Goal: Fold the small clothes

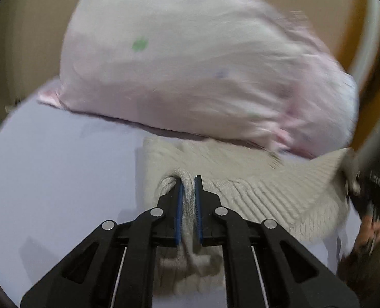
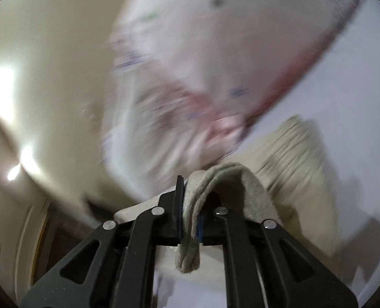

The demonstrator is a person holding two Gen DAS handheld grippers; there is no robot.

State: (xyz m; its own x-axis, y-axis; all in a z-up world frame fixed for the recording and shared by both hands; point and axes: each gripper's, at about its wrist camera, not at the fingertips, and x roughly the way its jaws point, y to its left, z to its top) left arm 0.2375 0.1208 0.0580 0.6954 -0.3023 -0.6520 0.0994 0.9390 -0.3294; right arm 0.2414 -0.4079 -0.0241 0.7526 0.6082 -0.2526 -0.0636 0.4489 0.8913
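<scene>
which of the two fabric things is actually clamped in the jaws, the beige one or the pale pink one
The beige ribbed knit garment: both the left gripper and right gripper pinch folds of it. The pale pink dotted pillow lies behind it, ungripped.

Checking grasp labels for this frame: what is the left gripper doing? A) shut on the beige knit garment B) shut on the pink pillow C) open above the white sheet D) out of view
A: in the left wrist view the left gripper has its blue pads pinched on a fold of the beige knit garment, which lies in front of the pink pillow.
</scene>
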